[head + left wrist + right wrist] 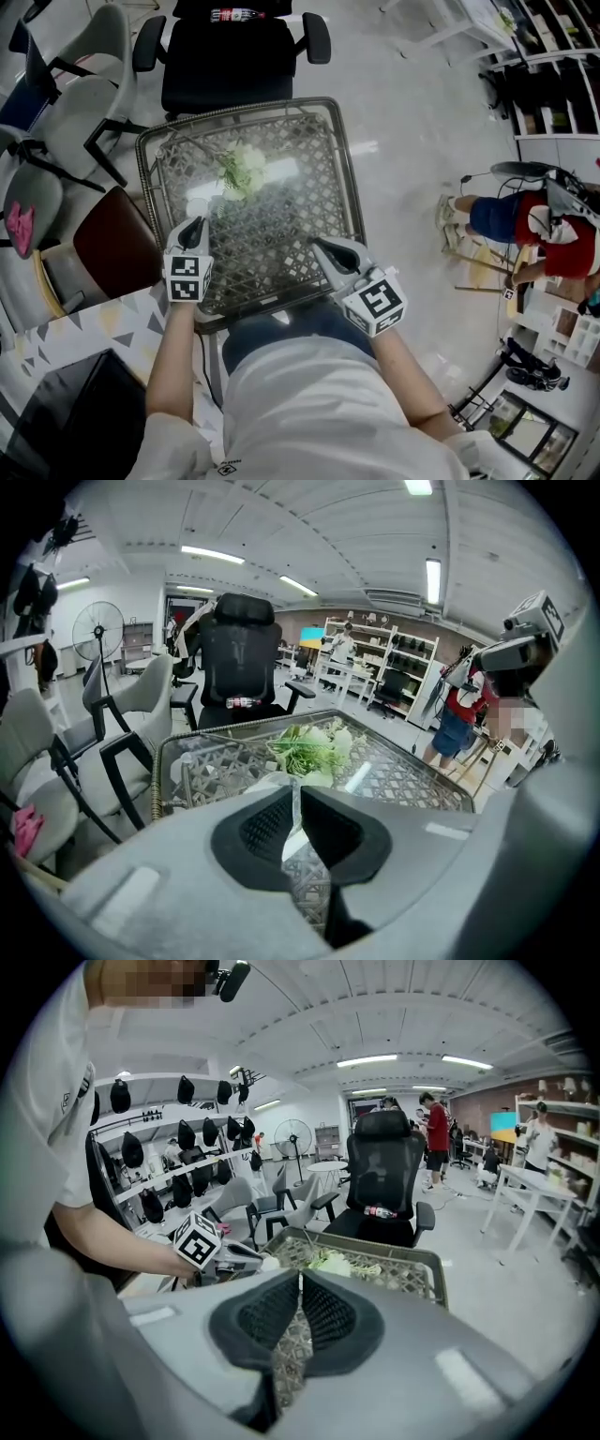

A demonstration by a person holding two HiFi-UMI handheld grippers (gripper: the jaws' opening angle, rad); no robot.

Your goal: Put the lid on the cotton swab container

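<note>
Neither a cotton swab container nor a lid can be told for certain. A pale, glassy patch (201, 202) lies on the glass-topped wicker table (345, 159), just beyond my left gripper (195, 225); it shows as a whitish shape (270, 782) in the left gripper view. I cannot tell what it is. My left gripper (294, 789) hovers over the table's near left part, jaws together and empty. My right gripper (321, 247) hangs over the near right part, likewise shut (299, 1281) on nothing. The left gripper's marker cube (198, 1241) appears in the right gripper view.
A bunch of white flowers with green leaves (242, 169) lies mid-table. A black office chair (230, 56) with a bottle (234, 14) on its seat stands behind the table. Grey chairs (75, 103) and a brown seat (112, 248) crowd the left. A person in red (553, 234) crouches at right.
</note>
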